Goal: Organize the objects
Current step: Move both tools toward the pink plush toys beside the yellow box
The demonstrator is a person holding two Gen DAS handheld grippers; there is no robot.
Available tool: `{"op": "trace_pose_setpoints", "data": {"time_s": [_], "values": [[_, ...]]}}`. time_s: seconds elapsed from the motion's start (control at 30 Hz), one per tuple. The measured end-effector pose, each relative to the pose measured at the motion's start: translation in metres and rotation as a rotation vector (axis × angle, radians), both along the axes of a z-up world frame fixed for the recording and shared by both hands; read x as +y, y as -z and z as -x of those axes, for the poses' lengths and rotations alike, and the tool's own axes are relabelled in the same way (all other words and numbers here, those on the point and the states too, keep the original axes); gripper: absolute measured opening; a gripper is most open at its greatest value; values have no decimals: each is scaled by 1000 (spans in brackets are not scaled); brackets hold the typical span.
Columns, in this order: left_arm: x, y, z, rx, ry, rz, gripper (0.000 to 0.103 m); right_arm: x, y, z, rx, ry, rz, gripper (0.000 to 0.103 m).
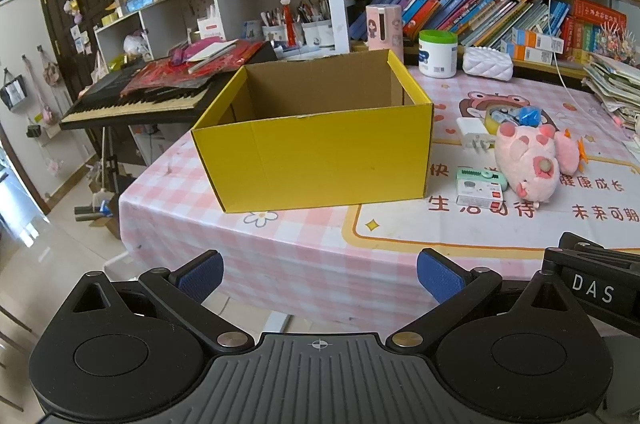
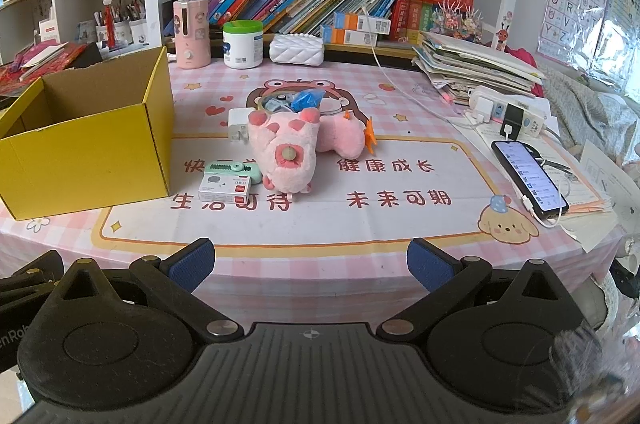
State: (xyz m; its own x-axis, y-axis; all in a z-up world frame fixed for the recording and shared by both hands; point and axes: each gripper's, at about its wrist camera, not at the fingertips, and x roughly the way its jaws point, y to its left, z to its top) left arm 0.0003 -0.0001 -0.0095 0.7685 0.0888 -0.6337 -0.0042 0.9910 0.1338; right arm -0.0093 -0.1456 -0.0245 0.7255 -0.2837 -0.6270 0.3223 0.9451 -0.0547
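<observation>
An open yellow cardboard box (image 1: 316,143) stands on the pink checked table (image 1: 192,216); its visible inside looks empty. It also shows in the right wrist view (image 2: 88,147) at the left. To its right lie a pink plush toy (image 2: 286,147), a small white and green box (image 2: 226,185), a green gadget (image 2: 232,169), a white charger (image 2: 238,123) and a tape roll with blue items (image 2: 294,101). The plush also shows in the left wrist view (image 1: 528,159). My left gripper (image 1: 320,274) is open and empty, short of the table's front edge. My right gripper (image 2: 310,264) is open and empty at the front edge.
A phone on a cable (image 2: 528,177), a power strip (image 2: 508,111) and a paper stack (image 2: 476,63) lie at the right. A white jar (image 2: 242,43), a pink bottle (image 2: 191,33) and a white case (image 2: 296,49) stand at the back. A keyboard (image 1: 132,99) sits left of the table.
</observation>
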Motion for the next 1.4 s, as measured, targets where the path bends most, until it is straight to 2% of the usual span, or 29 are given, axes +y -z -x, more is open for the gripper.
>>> {"op": "trace_pose_setpoints", "data": {"time_s": [0.7, 1.4], "values": [[-4, 3, -11, 29, 3, 20, 103, -9, 7, -10, 31, -3, 0, 103], [-25, 10, -47, 64, -19, 59, 103, -50, 7, -53, 1, -156, -45, 103]]}}
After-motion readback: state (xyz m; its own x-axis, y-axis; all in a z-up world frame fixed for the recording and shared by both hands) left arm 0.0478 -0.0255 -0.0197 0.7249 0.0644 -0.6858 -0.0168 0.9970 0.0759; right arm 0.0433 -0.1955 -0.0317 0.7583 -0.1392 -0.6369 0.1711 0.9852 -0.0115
